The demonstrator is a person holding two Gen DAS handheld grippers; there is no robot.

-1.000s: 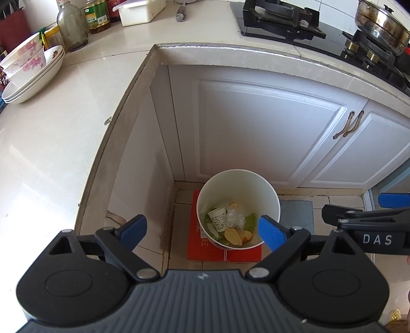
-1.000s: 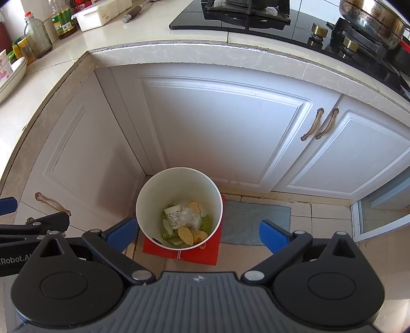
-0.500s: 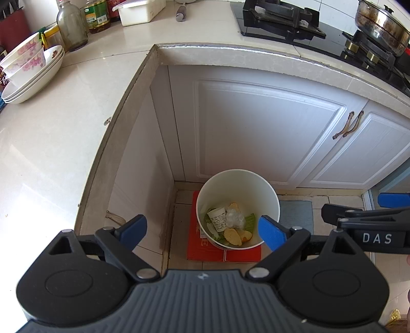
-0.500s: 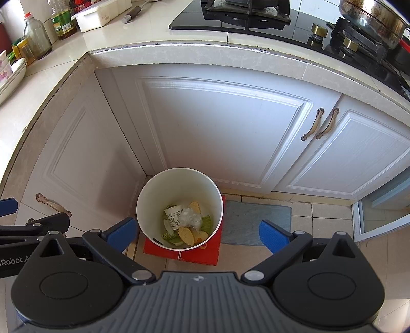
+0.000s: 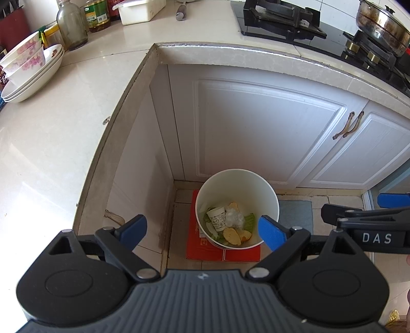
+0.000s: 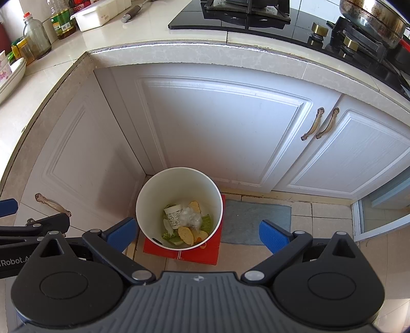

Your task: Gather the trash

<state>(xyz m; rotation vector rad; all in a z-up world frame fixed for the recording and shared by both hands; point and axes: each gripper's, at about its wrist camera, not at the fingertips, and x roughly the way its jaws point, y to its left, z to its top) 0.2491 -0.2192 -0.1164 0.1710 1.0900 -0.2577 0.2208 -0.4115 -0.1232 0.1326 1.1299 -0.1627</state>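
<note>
Almost nothing is being changed between the earlier views and this one: both hand-held grippers are still being held high over the white trash bin [image 5: 237,207], and the framing is being kept nearly the same in each wrist view. The left hand-held gripper [image 5: 202,229] is being held wide open with nothing between its blue pads, and the right hand-held gripper [image 6: 198,234] is likewise being kept spread and empty.

The bin is being seen on a red box [image 5: 223,252] on the floor, tucked into the corner where the two runs of white cabinet doors [image 6: 223,128] meet. Inside it, the trash is lying settled: a small paper cup [image 6: 174,216], a crumpled clear plastic wrap [image 6: 191,216], green leaf scraps [image 6: 207,221] and yellow peel pieces [image 6: 185,234]. Nothing is being carried, so the drop is being judged as done.

A grey mat [image 6: 253,221] is being seen on the floor just right of the bin. On the surface [image 5: 51,143] to the left, only stacked bowls [image 5: 28,69] and bottles [image 5: 70,24] are being made out at the far end; no loose rubbish is being spotted there. A search for further trash is probably being called for next, or the collecting is being brought close to its finish.
</note>
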